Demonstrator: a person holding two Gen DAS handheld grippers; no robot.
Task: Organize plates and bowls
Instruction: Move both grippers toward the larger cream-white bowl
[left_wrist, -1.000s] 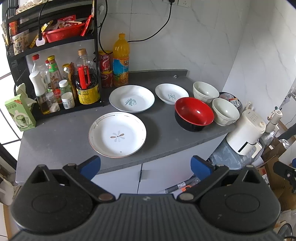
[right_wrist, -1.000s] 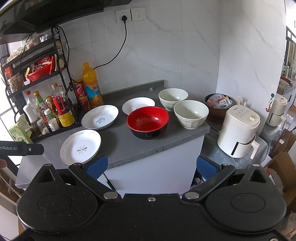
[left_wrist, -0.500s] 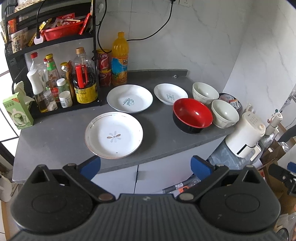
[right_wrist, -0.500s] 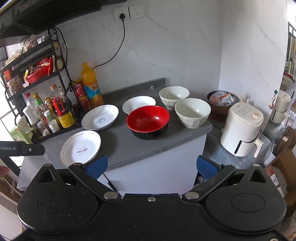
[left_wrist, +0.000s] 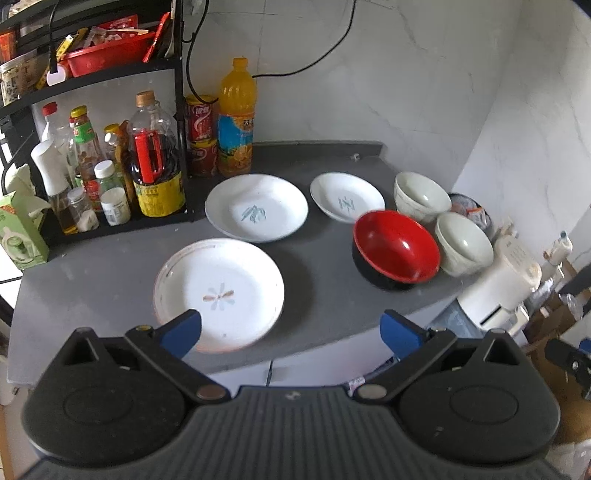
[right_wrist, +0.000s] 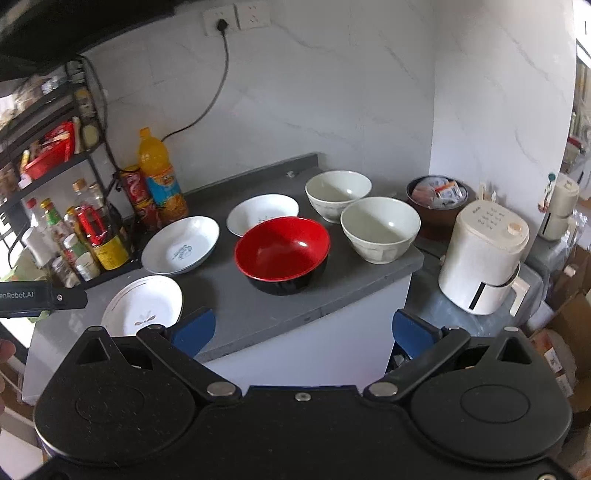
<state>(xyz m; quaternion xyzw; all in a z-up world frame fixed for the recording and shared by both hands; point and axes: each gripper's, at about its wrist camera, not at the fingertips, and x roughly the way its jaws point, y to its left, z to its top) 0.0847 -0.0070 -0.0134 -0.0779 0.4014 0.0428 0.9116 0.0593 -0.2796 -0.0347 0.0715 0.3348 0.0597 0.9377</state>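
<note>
Grey kitchen surface (left_wrist: 321, 266) carries three white plates and three bowls, all apart. Left gripper (left_wrist: 291, 328) and right gripper (right_wrist: 301, 326) hang near its front edge, fingers spread, empty. Nearest flower plate (left_wrist: 218, 293) judged ceramic: stiff, slippery, breakable. Take it by the rim.

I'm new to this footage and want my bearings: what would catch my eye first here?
The red bowl with its black outside stands out mid-counter among white dishes: three plates to its left, the flower plate nearest the front edge, and two pale bowls to its right. An orange drink bottle stands at the back wall beside a crowded condiment rack.
</note>
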